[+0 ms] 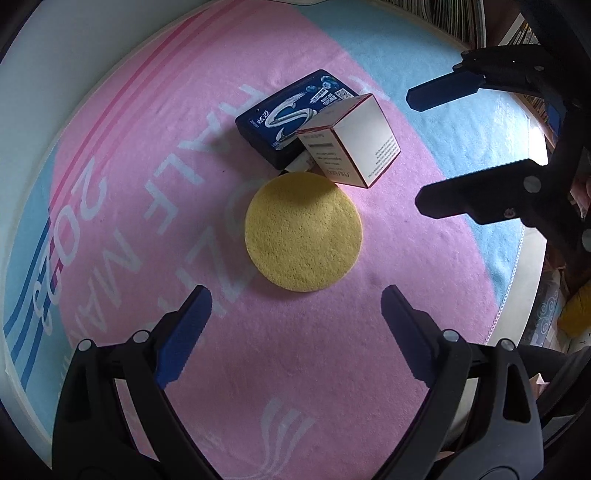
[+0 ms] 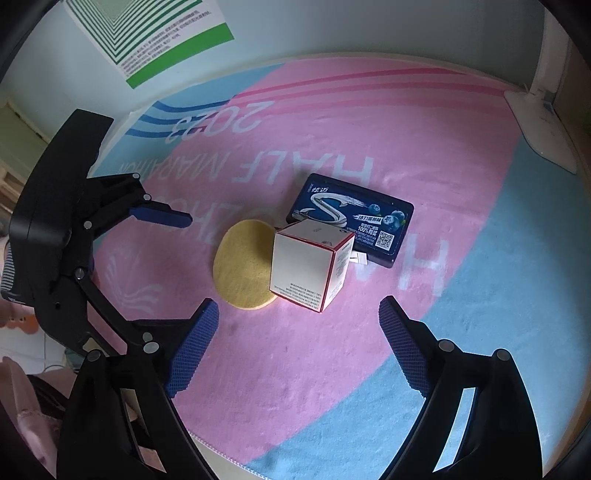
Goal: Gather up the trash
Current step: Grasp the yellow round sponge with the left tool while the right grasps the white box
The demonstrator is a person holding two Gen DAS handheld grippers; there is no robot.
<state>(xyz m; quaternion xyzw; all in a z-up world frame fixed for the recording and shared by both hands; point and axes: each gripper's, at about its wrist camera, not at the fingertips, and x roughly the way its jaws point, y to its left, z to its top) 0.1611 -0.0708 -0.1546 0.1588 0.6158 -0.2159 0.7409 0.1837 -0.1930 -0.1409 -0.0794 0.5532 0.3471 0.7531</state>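
Observation:
A round yellow sponge pad (image 1: 303,233) lies flat on the pink towel (image 1: 332,369). Behind it a small white box with red edges (image 1: 351,144) stands tilted against a dark blue gum box (image 1: 291,114). A small white scrap (image 2: 359,257) lies between the boxes. My left gripper (image 1: 295,317) is open and empty, just short of the sponge. My right gripper (image 2: 298,325) is open and empty, near the white box (image 2: 308,264), with the sponge (image 2: 242,264) and gum box (image 2: 351,218) beyond. Each gripper shows in the other's view: the right one (image 1: 417,147), the left one (image 2: 199,266).
The towel covers a white table (image 1: 33,110). A white lamp base (image 2: 543,129) stands at the far right corner. A green and white poster (image 2: 147,33) hangs on the wall. Shelves and clutter (image 1: 554,280) lie past the table's right edge.

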